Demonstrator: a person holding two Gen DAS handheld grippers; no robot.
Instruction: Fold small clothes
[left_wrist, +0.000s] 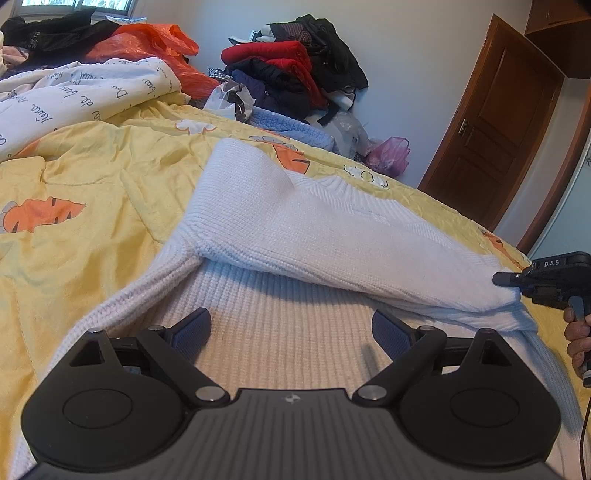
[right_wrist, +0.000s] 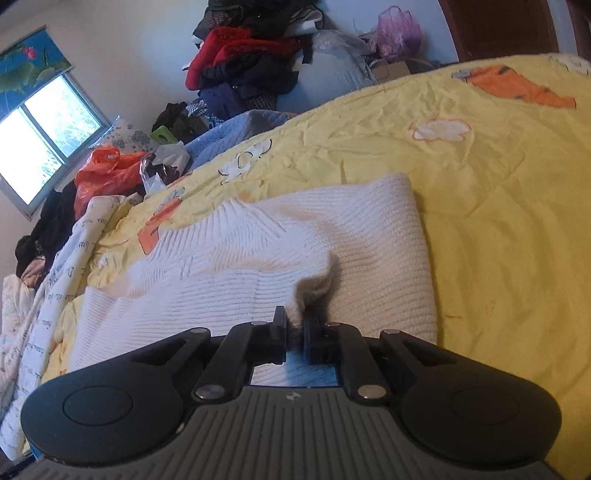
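White knit sweater (left_wrist: 314, 229) lies on yellow carrot-print quilt (left_wrist: 92, 177), partly folded, one flap lifted over the ribbed body.

L wrist view: left gripper (left_wrist: 291, 332) spread wide, blue pads (left_wrist: 192, 330) apart w/ nothing between, hovering over near ribbed part of sweater. Right gripper (left_wrist: 513, 284) seen at right edge, pinching sweater corner, person's hand (left_wrist: 578, 339) on its handle. Only this view shows wooden door (left_wrist: 491, 136) far right.

R wrist view: right gripper (right_wrist: 294, 332) fingers closed on a bunched bit of sweater (right_wrist: 258, 266), fabric pulled up into a peak just ahead of the tips. Left gripper not visible here. Only this view shows window (right_wrist: 40, 136) far left w/ flower blind (right_wrist: 29, 62).

Both views: clothes pile (left_wrist: 291, 70) far side against wall, orange plastic bag (left_wrist: 155, 48), blue blanket (right_wrist: 236, 129), pink bag (left_wrist: 389, 155).
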